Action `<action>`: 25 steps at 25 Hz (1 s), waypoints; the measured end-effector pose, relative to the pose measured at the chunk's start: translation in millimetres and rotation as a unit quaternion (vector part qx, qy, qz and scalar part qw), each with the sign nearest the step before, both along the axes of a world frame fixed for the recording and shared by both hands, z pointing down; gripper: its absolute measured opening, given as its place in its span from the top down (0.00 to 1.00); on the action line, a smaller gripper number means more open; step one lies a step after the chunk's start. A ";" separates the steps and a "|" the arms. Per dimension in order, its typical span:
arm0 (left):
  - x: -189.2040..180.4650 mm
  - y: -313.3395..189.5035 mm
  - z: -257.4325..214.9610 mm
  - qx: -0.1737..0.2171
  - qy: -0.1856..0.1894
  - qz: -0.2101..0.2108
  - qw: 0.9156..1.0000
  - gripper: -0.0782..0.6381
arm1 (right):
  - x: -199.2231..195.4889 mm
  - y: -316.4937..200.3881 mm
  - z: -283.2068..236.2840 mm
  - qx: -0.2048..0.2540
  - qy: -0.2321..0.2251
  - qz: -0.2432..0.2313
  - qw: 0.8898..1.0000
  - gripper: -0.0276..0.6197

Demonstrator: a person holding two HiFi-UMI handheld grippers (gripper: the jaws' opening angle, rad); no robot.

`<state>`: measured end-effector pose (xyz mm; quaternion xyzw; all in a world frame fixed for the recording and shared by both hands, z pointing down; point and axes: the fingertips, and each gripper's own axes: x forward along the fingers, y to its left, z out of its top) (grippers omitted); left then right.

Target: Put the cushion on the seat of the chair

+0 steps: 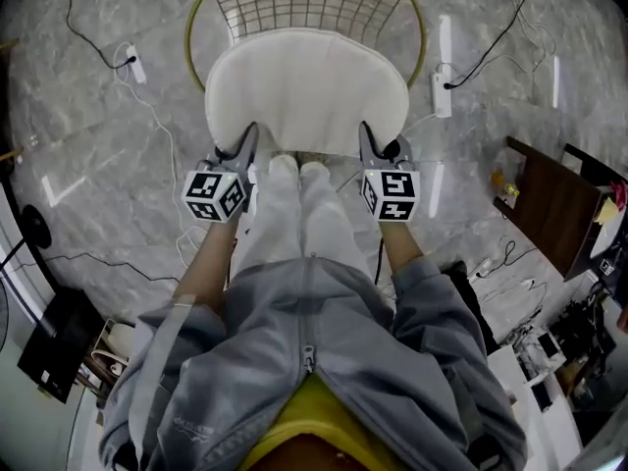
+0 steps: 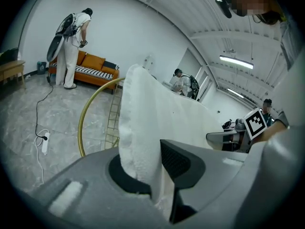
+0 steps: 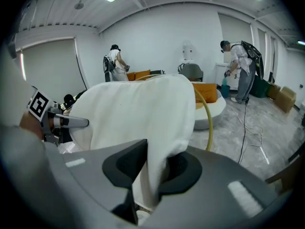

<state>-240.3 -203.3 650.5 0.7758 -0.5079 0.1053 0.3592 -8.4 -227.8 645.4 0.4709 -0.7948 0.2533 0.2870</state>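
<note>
Left gripper view, from the pads (image 2: 180, 162) outward: pressed from both sides on the near edge of a white, fleecy, rounded seat cushion (image 2: 157, 120), with the pile bunched and squeezed thin between the dark jaws. Clamped, then, on the left gripper (image 1: 243, 145); no gap seen beside the fabric. Matched on the right gripper (image 3: 150, 170): closed on the cushion's other near corner, fleece folded down into the throat of the jaws.

Held at both near corners, spread out ahead of the person's white-trousered legs (image 1: 306, 214) in the head view. Lay over the seat of a gold wire-frame chair (image 1: 421, 42), the wire back rising just beyond the cushion's far edge. Hid the seat wholly from above; could not tell whether resting on it or hanging just over it.

Judged as the placing step, close to its end. Called next for settling the cushion square against the wire back, checking that the near edge sat on the seat and not past it. Then needed both pairs of jaws parted together and drawn back toward the body, without dragging the fleece along.
</note>
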 end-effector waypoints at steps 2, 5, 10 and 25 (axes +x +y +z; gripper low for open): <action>-0.3 0.3 20.0 -0.018 0.003 0.005 1.000 0.79 | 0.0 1.3 20.5 -0.017 0.003 0.002 1.000 0.83; -1.9 -5.2 47.0 -0.037 0.009 0.004 0.999 0.79 | -1.2 -5.0 46.6 -0.031 0.008 -0.002 0.999 0.83; -3.2 -16.8 79.1 -0.052 0.017 -0.001 0.998 0.79 | -2.9 -21.5 80.4 -0.044 0.016 -0.006 0.999 0.83; 2.3 -35.0 160.2 -0.127 0.038 -0.007 0.991 0.79 | 5.1 -47.0 158.1 -0.108 0.047 -0.017 0.993 0.82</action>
